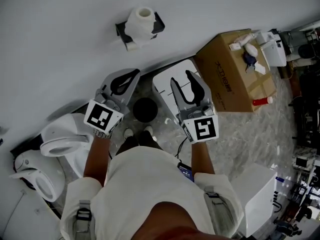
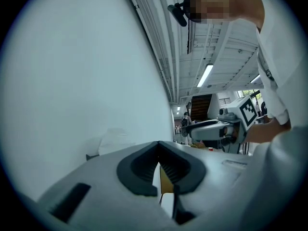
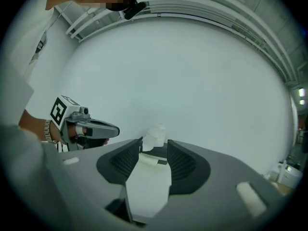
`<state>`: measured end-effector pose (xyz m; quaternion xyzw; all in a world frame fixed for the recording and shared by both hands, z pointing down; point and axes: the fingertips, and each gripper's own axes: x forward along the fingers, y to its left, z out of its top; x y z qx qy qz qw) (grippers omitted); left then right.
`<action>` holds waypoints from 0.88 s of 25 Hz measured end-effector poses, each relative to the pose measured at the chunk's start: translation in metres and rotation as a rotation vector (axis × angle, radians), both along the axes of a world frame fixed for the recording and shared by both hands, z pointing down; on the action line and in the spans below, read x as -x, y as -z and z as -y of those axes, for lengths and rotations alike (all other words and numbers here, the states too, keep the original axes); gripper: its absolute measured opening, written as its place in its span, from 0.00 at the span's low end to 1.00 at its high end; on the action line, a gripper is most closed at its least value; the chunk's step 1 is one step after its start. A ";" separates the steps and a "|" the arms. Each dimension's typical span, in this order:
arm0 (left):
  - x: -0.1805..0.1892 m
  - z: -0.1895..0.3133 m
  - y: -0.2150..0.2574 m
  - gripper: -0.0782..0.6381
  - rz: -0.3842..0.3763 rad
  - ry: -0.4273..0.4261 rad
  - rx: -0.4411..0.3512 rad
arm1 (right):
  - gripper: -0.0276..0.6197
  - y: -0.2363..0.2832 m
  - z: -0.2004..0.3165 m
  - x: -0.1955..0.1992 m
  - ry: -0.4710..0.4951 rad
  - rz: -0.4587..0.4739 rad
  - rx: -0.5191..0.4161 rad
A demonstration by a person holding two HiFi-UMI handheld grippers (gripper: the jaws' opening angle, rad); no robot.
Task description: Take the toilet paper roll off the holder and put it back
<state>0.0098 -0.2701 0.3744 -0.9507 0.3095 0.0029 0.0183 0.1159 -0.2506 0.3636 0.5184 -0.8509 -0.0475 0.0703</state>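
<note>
The white toilet paper roll (image 1: pixel 142 23) sits on its black holder (image 1: pixel 121 30) on the wall, above both grippers. My left gripper (image 1: pixel 136 74) is held below the roll and a little left of it. Its jaws are shut, tips touching, with nothing in them (image 2: pixel 159 146). My right gripper (image 1: pixel 181 77) is below and to the right of the roll, open, with nothing between its pads. In the right gripper view the roll (image 3: pixel 155 134) shows far off, just past the gap of the right gripper (image 3: pixel 154 143). From the left gripper view the roll (image 2: pixel 113 138) is a pale shape on the wall.
A white toilet (image 1: pixel 60 140) stands at lower left. A white cabinet (image 1: pixel 162 84) and a black round bin (image 1: pixel 145 109) are under the grippers. A cardboard box (image 1: pixel 232 84) with bottles on top stands to the right, and a white case (image 1: pixel 260 194) at lower right.
</note>
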 end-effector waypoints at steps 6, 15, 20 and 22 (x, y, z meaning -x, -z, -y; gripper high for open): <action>0.000 -0.020 -0.007 0.11 0.017 -0.021 0.017 | 0.27 -0.015 -0.036 -0.006 -0.017 0.109 0.026; 0.007 -0.036 -0.005 0.11 0.015 -0.005 0.023 | 0.05 -0.004 -0.048 0.004 -0.005 0.116 -0.020; 0.015 -0.043 -0.009 0.11 0.010 0.014 0.034 | 0.05 -0.003 -0.049 0.004 0.001 0.122 -0.023; 0.017 -0.043 -0.011 0.11 0.012 0.019 0.044 | 0.06 -0.005 -0.048 0.007 0.007 0.122 -0.018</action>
